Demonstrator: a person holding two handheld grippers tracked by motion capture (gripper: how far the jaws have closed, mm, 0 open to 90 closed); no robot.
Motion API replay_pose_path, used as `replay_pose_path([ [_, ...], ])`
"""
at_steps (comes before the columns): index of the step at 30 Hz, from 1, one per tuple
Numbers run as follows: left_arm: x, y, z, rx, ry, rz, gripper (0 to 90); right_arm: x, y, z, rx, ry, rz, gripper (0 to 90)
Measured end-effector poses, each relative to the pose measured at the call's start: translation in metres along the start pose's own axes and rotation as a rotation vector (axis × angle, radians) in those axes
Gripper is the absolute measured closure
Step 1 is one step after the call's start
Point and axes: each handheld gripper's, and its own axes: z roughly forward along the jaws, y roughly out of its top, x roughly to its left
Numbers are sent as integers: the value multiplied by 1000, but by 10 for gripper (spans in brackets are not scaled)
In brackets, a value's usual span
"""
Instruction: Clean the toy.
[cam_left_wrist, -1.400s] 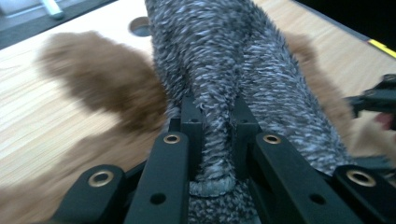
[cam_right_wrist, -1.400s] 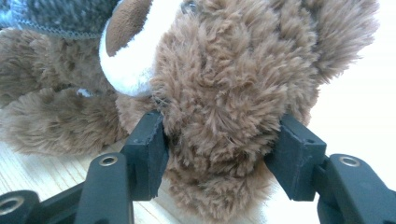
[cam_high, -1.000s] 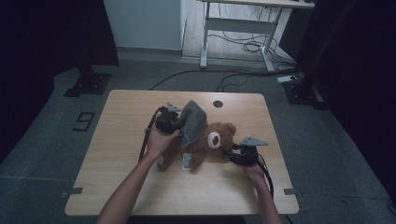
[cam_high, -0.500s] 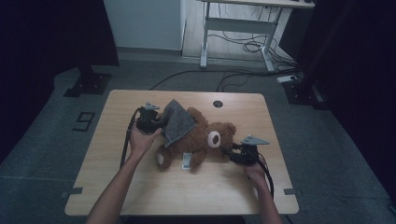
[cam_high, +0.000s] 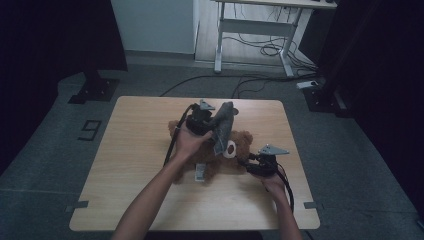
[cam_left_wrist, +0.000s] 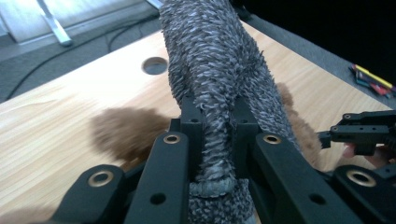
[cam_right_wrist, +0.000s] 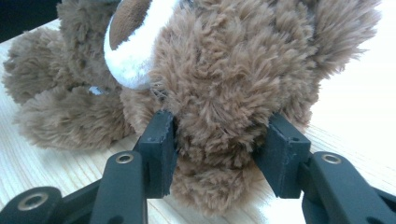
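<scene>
1. My left gripper (cam_high: 212, 122) has its jaws clamped tight on a fold of grey shaggy cloth (cam_high: 223, 125). In the left gripper view the cloth (cam_left_wrist: 219, 88) rises straight up from between the jaws and fills the middle of the frame.
2. My right gripper (cam_right_wrist: 215, 149) has its jaws pressed into the brown fur on either side of the teddy bear (cam_right_wrist: 219, 79), near its head. The bear's white muzzle sits just above and left of the jaws.
3. From the high view the bear (cam_high: 235, 152) lies on the wooden table (cam_high: 135, 165), between my two grippers, with the cloth hanging over it from the left gripper. The right gripper (cam_high: 252, 166) sits at the bear's right side, low on the table.
4. Surface: light wood, with a round hole (cam_left_wrist: 155, 66) beyond the left gripper.
5. Room: dim, grey floor (cam_high: 45, 140), dark drapes at both sides. A white desk frame (cam_high: 255, 25) stands beyond the table, with loose cables (cam_high: 260, 50) on the floor under it.
</scene>
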Motion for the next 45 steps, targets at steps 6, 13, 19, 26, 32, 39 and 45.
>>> replay_pose_path([
  [6,6,-15,27,101,1,-17,799,1,-1,-2,12,-6,-38,500],
  [13,33,-40,14,89,3,-75,793,1,-3,-1,16,14,-25,543],
  [19,50,-46,-13,64,46,-97,793,2,-5,3,27,14,-32,603],
  [26,82,-68,-33,75,107,-142,793,1,-5,3,33,16,-33,626],
  [32,107,-90,-38,107,134,-208,791,0,-6,3,28,17,-29,625],
  [39,105,-88,-43,76,114,-189,795,-1,-5,4,26,18,-27,622],
  [45,74,-54,-29,46,63,-116,796,-1,-5,4,30,19,-28,616],
])
